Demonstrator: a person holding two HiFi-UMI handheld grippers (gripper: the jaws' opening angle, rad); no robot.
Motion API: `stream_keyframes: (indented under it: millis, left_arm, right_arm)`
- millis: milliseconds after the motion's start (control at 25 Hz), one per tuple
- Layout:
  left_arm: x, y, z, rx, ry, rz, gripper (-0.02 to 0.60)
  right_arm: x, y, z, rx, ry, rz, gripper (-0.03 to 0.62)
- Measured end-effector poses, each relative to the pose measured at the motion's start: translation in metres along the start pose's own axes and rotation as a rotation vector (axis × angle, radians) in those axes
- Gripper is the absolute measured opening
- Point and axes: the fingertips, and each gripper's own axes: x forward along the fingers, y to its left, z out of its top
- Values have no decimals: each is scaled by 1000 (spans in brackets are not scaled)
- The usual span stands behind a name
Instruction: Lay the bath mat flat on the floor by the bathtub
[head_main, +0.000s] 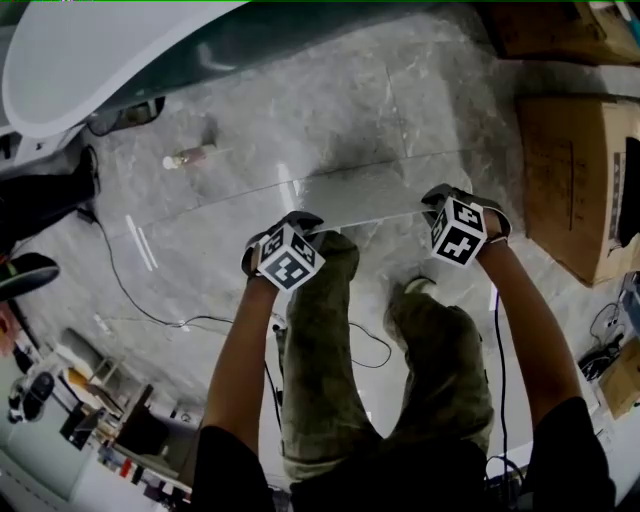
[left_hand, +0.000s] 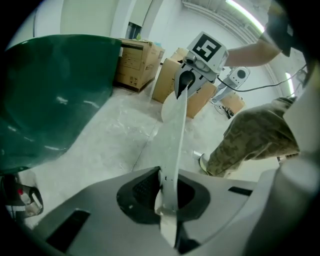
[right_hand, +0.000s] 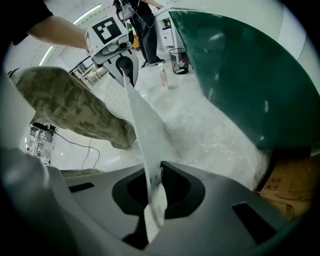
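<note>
Left tongs (head_main: 297, 226) and right tongs (head_main: 441, 200), nearest: each clamped on one end of the pale bath mat (head_main: 362, 196), which is stretched taut between them in front of the person's legs and apparently not yet on the floor. The mat's long axis runs left to right, both hands equally near, with the dark green, white-rimmed bathtub (head_main: 120, 50) ahead and to the left. Grey marbled floor (head_main: 300, 110); small bottle (head_main: 190, 157) near the tub, cardboard boxes (head_main: 575, 180) at right.

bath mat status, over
Left gripper and right gripper both shut on the thin pale grey bath mat, jaws at opposite ends. Mat stretched between them, not yet flat on marble floor by green bathtub. Small bottle lies near tub.
</note>
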Motion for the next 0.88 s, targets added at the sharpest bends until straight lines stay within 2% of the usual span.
stream_keyframes:
  millis: [280,400,560,640,760,880]
  left_arm:
    - [46,31,-8,27,34,-36,25]
    - [53,47,-7,34,-3,-40,25]
    - [51,65,4,123,-38,22,25]
    - [50,73,8,150,-50,39,25]
    - [50,71,10,133,-110,-15,25]
    - [51,70,9,118,-136,-72,26]
  right_arm:
    - [49,-31,-3,-5,-4,-24,29]
    - [60,-51,5,27,-32,-35,29]
    - [63,-70,13,106,-98,18,29]
    - [65,-76,15,110,-118,6,29]
    - [67,-75,15,102,-150,-2,29]
    - [68,-72,16,97,-176,67,29]
